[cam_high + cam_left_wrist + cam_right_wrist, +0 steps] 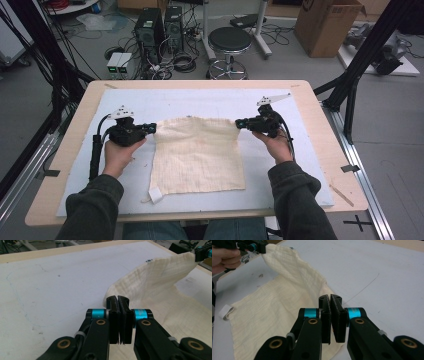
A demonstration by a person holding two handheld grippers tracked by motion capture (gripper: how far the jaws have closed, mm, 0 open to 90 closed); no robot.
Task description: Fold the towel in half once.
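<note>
I am pinching the cream cloth with both grippers. My left gripper is squeezing one far corner, and my right gripper is squeezing the other. The far edge is lifting up, I think. The rest is lying on the white mat.

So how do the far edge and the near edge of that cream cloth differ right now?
The far edge of the cloth is lifted off the white mat, pinched at its corners by the left gripper and the right gripper; the near edge lies flat and free. The near edge carries a small white tag at its left corner; the far edge shows none. Both share the same cream, finely ribbed weave.
</note>
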